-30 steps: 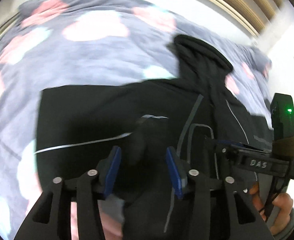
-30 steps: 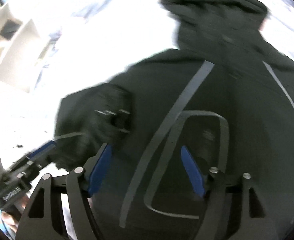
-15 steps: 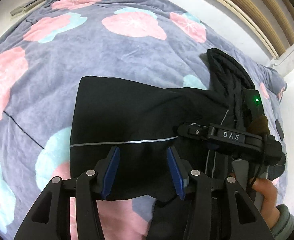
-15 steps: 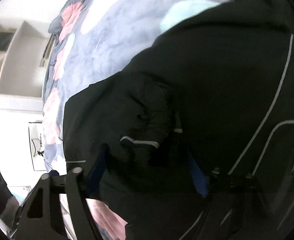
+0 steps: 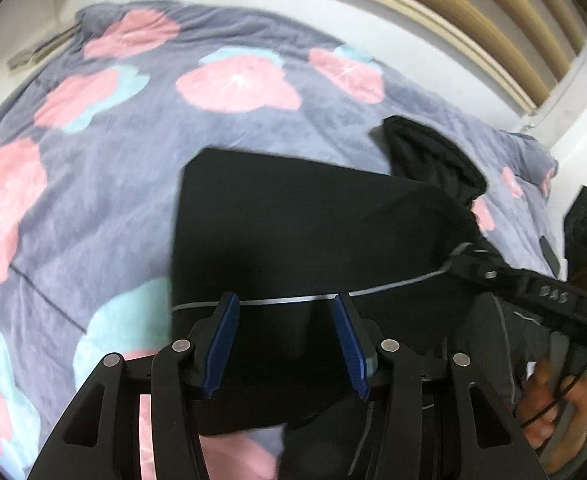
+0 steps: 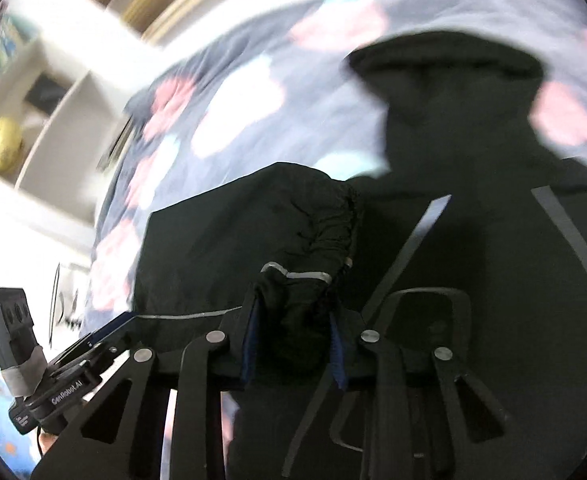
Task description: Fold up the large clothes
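A black hooded jacket point(image 5: 305, 224) with thin grey stripes lies on the flowered bedspread point(image 5: 105, 152), its left part folded over the body and its hood point(image 5: 433, 152) pointing to the far side. My left gripper point(image 5: 285, 340) is open just above the folded part, holding nothing. My right gripper point(image 6: 291, 344) is shut on the jacket's sleeve cuff point(image 6: 297, 292), which has a grey band. The right gripper also shows in the left wrist view point(image 5: 533, 292), over the jacket's right side. The hood shows in the right wrist view point(image 6: 449, 92).
The grey bedspread with pink and pale blue flowers covers the whole bed. A wall with wooden slats point(image 5: 453, 12) stands beyond the bed. White shelves point(image 6: 33, 128) with a yellow ball point(image 6: 1, 148) are to the left of the bed.
My right gripper has closed on the sleeve cuff and lifted it over the jacket's body. My left gripper has stayed open and drawn back slightly from the folded part.
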Demonstrator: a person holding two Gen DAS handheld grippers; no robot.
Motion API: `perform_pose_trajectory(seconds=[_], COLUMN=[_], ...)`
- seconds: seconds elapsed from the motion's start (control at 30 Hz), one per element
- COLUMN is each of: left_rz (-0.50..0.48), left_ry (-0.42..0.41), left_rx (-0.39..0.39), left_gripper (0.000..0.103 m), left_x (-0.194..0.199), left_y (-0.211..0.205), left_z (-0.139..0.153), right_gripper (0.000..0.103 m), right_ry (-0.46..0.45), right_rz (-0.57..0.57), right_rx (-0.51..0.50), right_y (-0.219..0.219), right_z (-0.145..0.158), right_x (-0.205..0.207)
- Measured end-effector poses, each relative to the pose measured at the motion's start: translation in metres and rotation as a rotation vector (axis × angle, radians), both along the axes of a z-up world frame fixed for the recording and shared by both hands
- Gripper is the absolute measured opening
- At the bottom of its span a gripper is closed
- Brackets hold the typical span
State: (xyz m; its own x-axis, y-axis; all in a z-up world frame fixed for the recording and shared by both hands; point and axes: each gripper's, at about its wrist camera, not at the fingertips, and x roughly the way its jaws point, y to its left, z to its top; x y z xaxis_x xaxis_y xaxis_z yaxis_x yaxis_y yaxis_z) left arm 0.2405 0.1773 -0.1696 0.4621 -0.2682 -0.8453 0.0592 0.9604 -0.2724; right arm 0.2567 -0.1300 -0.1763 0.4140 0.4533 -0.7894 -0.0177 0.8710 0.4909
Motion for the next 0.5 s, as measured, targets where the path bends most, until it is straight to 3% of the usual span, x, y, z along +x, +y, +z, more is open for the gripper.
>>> perform_pose_trajectory(seconds=[0.13, 0.27, 0.37, 0.5], left_rz=[-0.049, -0.128, -0.201, -0.274], left_ry=[-0.028, -0.015, 0.03, 0.112], left_rx=[-0.033, -0.05, -0.049, 0.018], left_gripper=[0.051, 0.051, 0.051, 0.051], left_x=[0.004, 0.014, 0.026, 0.04], left_y=[-0.024, -0.061, -0.095, -0.139], left_z=[0.011, 0.004, -0.021, -0.071], right_gripper=[0.033, 0.033, 0.033, 0.033], right_ry=[-0.059, -0.085, -0.031, 0.09], right_rz=[-0.136, -0.259, -0.309, -0.32], right_rx=[-0.108, -0.262, -0.332, -0.345], right_y=[-0.085, -0.161, -0.212, -0.259], right_z=[0.035, 0.055, 0.039, -0.019], right_x=[-0.024, -0.044, -0.049, -0.048])
